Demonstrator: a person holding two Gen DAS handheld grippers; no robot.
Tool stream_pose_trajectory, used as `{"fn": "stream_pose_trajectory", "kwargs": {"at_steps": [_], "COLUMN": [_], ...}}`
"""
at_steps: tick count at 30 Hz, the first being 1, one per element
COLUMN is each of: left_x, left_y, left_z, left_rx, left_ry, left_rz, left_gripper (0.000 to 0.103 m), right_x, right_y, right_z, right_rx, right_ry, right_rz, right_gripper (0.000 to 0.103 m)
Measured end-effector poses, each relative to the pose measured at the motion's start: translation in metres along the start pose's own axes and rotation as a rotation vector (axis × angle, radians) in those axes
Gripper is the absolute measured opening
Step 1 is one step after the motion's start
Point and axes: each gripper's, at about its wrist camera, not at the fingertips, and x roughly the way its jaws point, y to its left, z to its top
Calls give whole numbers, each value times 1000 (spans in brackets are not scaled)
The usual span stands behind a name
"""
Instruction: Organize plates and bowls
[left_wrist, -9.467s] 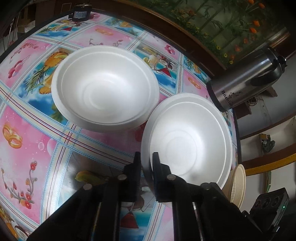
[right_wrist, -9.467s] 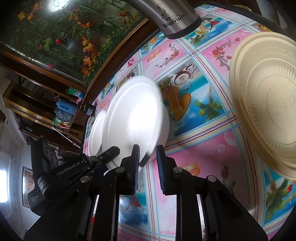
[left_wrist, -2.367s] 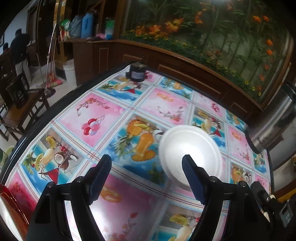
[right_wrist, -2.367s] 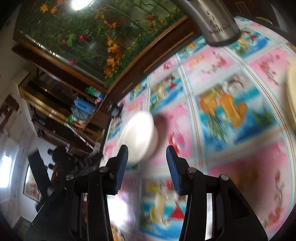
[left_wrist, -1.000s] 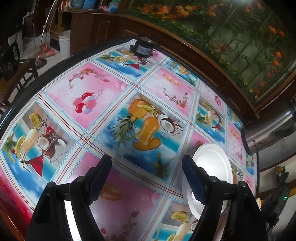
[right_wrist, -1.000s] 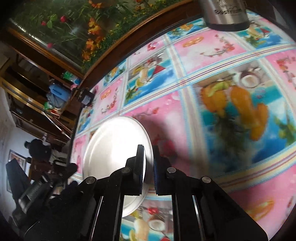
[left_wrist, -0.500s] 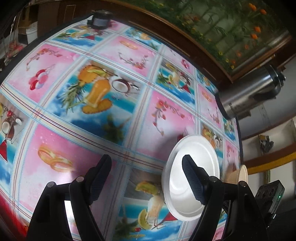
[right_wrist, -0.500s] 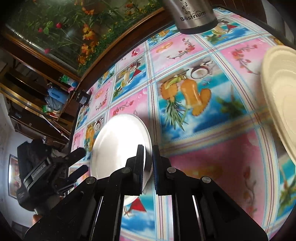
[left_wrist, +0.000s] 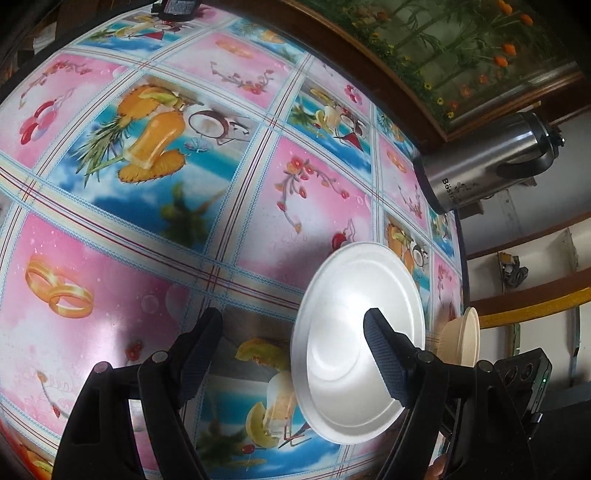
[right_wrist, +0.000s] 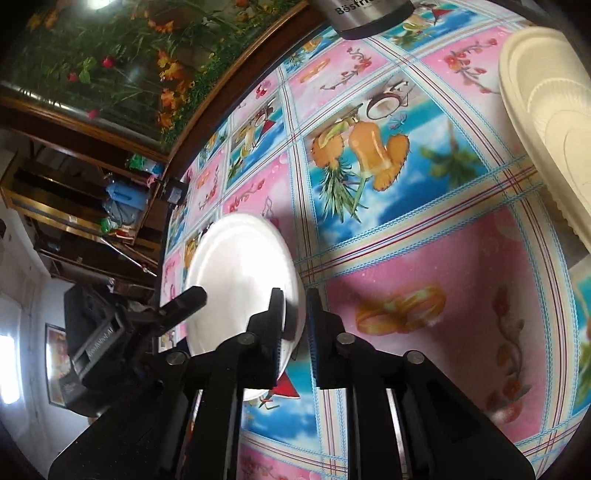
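Since a second ago: round white foam bowl carried nearer the cream ribbed plate | step: setting bowl down | right gripper jaws opening, bowl rim between them | left gripper wide open, empty, just beside the bowl | next: likely back clear, then fetch the plate
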Motion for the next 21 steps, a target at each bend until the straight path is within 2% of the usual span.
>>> {"fn": "stream_pose_trajectory", "kwargs": {"at_steps": [3,4,9,11,14,18,21], "left_x": [-2,-2,-5,-4,1,-1,-3], "left_y": [-2,-3,-10,-13,-11,-7,-6], "left_z": [-3,-4,-8,-10,-10,-9,-9], "left_rx": [3,10,42,58,55,45,44], "left_ry": [-28,-41,-72,-82,-66,-83,-88], "left_rz": [8,19,30,47,41,60,61], "left_gripper": [77,76,46,39,19,13,9], "right_x": [-2,-3,1,2,4,5,9], "right_y": [0,-1,-2,0,1,5,9], "right_z": [0,0,-1,-2,-3,-3,-6], "right_rx": [10,11,22,16,9,-30,-57], "right_ry": [-12,-14,-7,-15,-40,-74,-76], "right_rz": [-3,-4,-8,-10,-33,-63,-67], "right_gripper": [34,34,34,34,34,34,25]}}
